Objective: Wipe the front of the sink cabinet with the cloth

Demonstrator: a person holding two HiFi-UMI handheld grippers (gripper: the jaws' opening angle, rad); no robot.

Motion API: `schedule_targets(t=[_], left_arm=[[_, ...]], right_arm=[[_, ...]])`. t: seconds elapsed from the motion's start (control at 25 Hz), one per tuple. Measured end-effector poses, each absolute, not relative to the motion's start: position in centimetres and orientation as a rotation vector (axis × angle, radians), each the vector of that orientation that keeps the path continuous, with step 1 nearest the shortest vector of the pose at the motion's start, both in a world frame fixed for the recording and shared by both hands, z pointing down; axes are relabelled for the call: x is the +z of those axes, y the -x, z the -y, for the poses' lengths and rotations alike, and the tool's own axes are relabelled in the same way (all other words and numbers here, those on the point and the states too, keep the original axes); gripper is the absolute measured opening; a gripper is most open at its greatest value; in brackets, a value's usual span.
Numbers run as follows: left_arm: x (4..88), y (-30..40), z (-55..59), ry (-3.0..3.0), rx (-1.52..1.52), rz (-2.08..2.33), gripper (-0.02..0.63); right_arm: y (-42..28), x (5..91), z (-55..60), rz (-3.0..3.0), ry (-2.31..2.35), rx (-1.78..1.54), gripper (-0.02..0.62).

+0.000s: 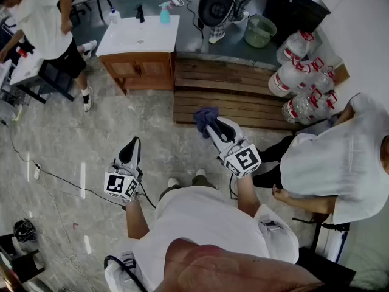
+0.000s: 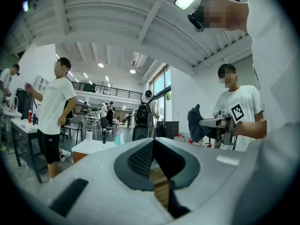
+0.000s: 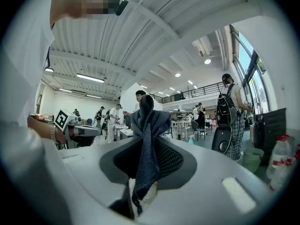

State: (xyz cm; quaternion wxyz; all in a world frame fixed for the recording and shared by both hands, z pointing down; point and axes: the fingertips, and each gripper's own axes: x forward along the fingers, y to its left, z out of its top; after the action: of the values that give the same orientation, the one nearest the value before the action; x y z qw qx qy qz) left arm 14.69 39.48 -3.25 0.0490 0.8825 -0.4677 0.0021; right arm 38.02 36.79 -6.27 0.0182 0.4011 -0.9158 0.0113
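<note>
Right gripper [image 1: 211, 128] clamps cloth [image 1: 205, 115] (sink cabinet [image 1: 138, 66] well apart, floor [image 1: 121, 123] between).

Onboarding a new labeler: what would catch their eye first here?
The dark blue cloth clamped in the right gripper, held up mid-frame before the wooden platform. Next, the sink cabinet at top left, well away, and the left gripper, shut and empty.

Dark blue cloth [image 1: 205, 115]; brown sink cabinet [image 1: 141, 69], white-topped.
</note>
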Motion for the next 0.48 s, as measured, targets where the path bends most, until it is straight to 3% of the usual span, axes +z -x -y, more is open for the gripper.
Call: schedule_targets(t=[0.48], left_arm=[[-3.4, -14.5, -37.8, -2.705, -0.016, 1.453, -0.002]], right_arm=[[-38.1, -6.4, -35.2, 2.864, -1.243, -0.016, 0.091]])
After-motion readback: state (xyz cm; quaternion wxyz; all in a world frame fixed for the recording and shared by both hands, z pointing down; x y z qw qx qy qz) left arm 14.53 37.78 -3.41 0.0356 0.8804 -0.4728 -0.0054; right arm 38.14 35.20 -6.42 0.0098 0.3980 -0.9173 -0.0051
